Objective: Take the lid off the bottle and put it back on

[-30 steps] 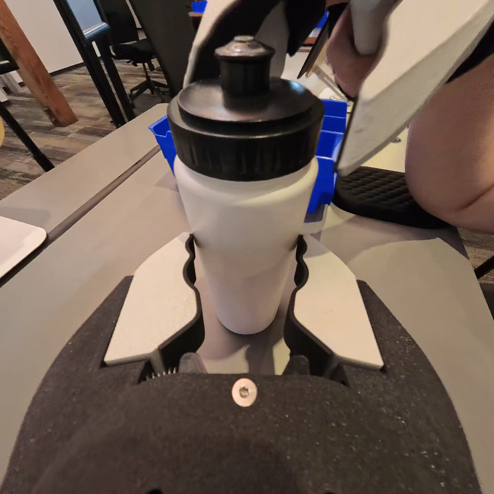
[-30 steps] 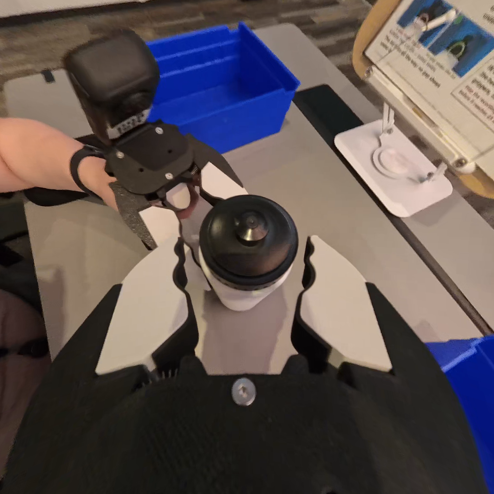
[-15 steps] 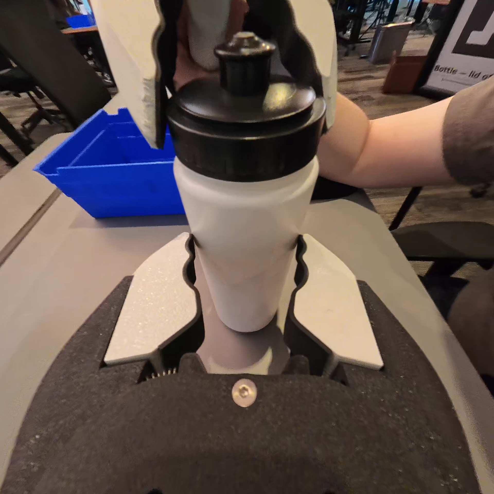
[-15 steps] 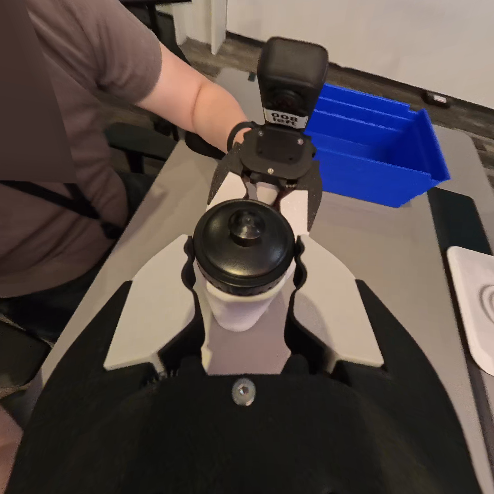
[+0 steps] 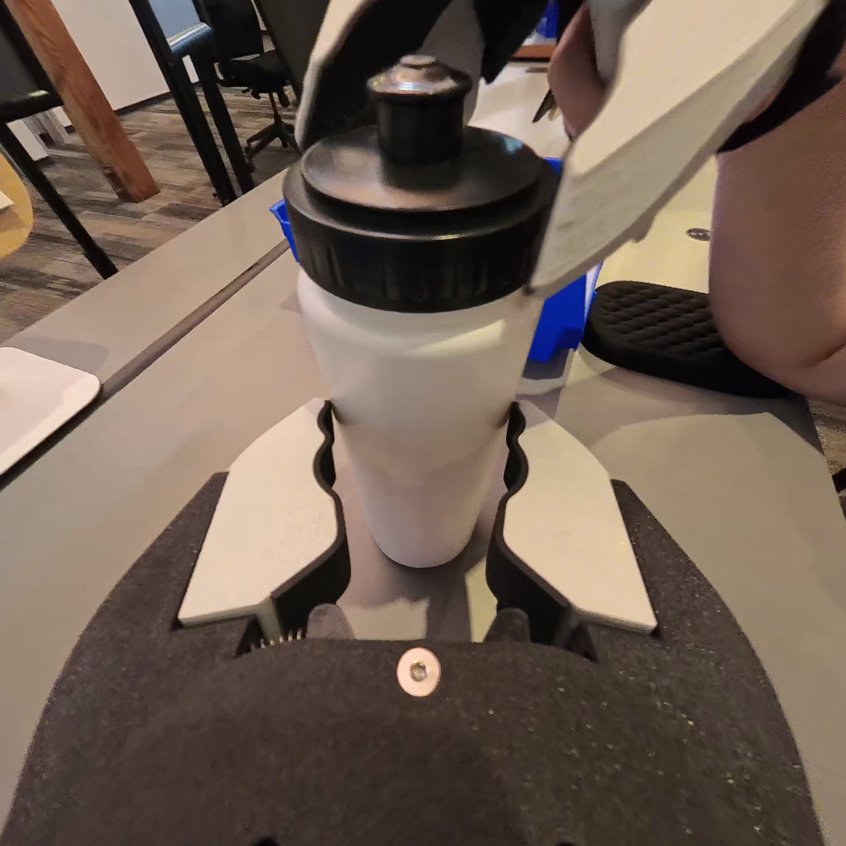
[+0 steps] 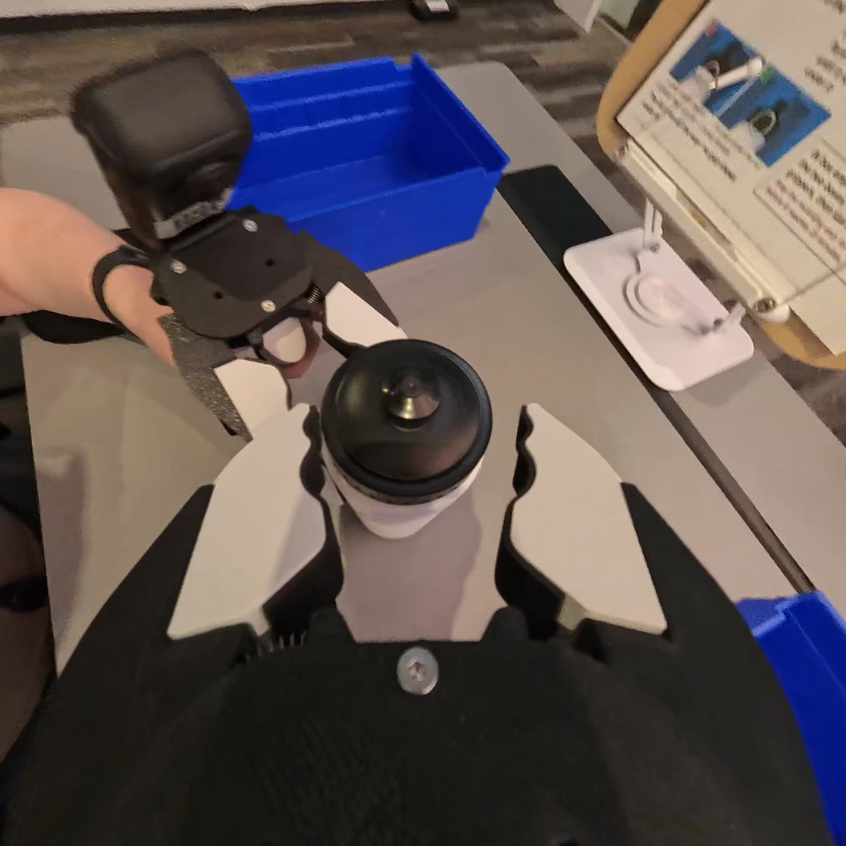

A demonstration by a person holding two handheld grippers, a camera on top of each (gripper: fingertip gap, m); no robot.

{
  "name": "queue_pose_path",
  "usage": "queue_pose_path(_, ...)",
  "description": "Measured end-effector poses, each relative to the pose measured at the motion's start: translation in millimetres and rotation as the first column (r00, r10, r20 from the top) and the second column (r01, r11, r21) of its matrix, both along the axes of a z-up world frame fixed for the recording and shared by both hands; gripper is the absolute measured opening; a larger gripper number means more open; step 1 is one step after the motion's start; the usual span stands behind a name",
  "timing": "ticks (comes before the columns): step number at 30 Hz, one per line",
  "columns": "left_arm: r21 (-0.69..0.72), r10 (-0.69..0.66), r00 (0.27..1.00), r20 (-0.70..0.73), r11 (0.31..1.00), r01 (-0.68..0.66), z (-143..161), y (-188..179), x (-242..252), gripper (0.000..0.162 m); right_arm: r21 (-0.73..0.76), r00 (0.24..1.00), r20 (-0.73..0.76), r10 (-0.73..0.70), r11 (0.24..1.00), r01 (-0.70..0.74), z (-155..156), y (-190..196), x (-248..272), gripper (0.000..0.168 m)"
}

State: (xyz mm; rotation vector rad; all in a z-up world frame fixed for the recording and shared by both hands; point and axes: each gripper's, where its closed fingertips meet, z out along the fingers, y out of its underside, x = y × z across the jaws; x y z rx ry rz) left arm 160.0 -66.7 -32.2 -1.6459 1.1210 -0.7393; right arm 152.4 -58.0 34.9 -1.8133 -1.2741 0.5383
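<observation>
Risk of tipping: the bottle [image 5: 421,412] is standing upright on the grey table [image 5: 137,435]; I judge a sideways push on the lid [image 5: 419,229] could be tilting it if the lower grip is slipping on the smooth white wall.
Risk of a poor bite: the right gripper [image 6: 414,453] is sitting off-centre, one finger [image 6: 270,499] touching the lid's edge, the other standing clear; closing like this may be shoving the bottle rather than clamping the lid.
Risk of collision: the two grippers are working close together near the lid, so I judge they could be bumping.
Left gripper [image 5: 421,416]: it is clamping the bottle's white body at mid-height, jaws narrowed onto both sides.
Right gripper state: it is gaping wide above the lid, holding nothing.
Lid position: it is sitting on the bottle's neck, black, with a pull spout on top; whether it is screwed tight I cannot tell.
Bottle relative to the grippers: it is standing between the left fingers and directly below the right ones.
Surroundings: a blue bin [image 6: 366,151] is resting behind the bottle, apart from it.
</observation>
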Motion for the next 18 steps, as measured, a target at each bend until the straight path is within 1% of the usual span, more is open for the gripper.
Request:
queue_pose_path(2, 0.006, -0.007, 1.0, -0.002, 1.0, 0.007, 0.1, -1.7, 1.2, 0.073, -0.006, 0.999, 0.04, 0.031, 1.0, -0.031, -5.2, -4.9, -0.9, 0.075)
queue_pose_path(4, 0.003, -0.035, 0.999, 0.0, 0.999, 0.035, 0.1, -4.2, 2.4, 0.073, -0.003, 0.996, 0.049, 0.08, 0.997, -0.08, -4.9, -9.6, 0.3, 0.075)
queue_pose_path(6, 0.001, -0.108, 0.994, -0.005, 0.994, 0.108, 0.0, -13.8, 6.4, 0.073, -0.009, 0.98, 0.058, 0.191, 0.982, -0.19, -5.1, -21.4, 3.8, 0.075)
queue_pose_path(7, -0.002, -0.151, 0.988, -0.006, 0.988, 0.151, 0.0, -20.3, 9.2, 0.073, 0.004, 0.96, 0.062, 0.272, 0.962, -0.273, -4.8, -29.9, 5.9, 0.075)
queue_pose_path(9, 0.013, -0.256, 0.967, -0.016, 0.967, 0.256, 0.1, -37.9, 16.0, 0.073, 0.059, 0.884, 0.056, 0.464, 0.882, -0.467, -4.4, -51.9, 12.0, 0.074)
queue_pose_path(11, 0.018, -0.37, 0.929, -0.023, 0.929, 0.371, -0.3, -60.6, 23.3, 0.073, 0.041, 0.784, 0.006, 0.62, 0.784, -0.62, -4.4, -77.1, 19.1, 0.074)
queue_pose_path(12, -0.005, -0.429, 0.903, -0.013, 0.903, 0.429, -0.7, -73.1, 26.2, 0.073, 0.022, 0.738, -0.026, 0.674, 0.738, -0.674, -4.0, -87.7, 21.0, 0.075)
queue_pose_path(14, -0.026, -0.505, 0.863, 0.016, 0.863, 0.505, -0.4, -89.1, 28.8, 0.073, 0.011, 0.672, -0.072, 0.737, 0.674, -0.739, -2.9, -101.1, 21.2, 0.075)
queue_pose_path(15, -0.02, -0.517, 0.856, 0.016, 0.856, 0.517, -0.4, -91.7, 28.8, 0.073, 0.012, 0.66, -0.084, 0.746, 0.663, -0.748, -2.6, -103.0, 20.5, 0.075)
queue_pose_path(16, -0.019, -0.515, 0.857, 0.009, 0.857, 0.515, -0.4, -91.2, 28.3, 0.073, 0.013, 0.664, -0.087, 0.742, 0.668, -0.744, -2.4, -101.8, 19.8, 0.075)
queue_pose_path(18, -0.029, -0.481, 0.877, -0.001, 0.876, 0.481, -0.4, -84.4, 28.1, 0.073, 0.009, 0.712, -0.066, 0.699, 0.714, -0.7, -3.7, -92.2, 18.3, 0.075)
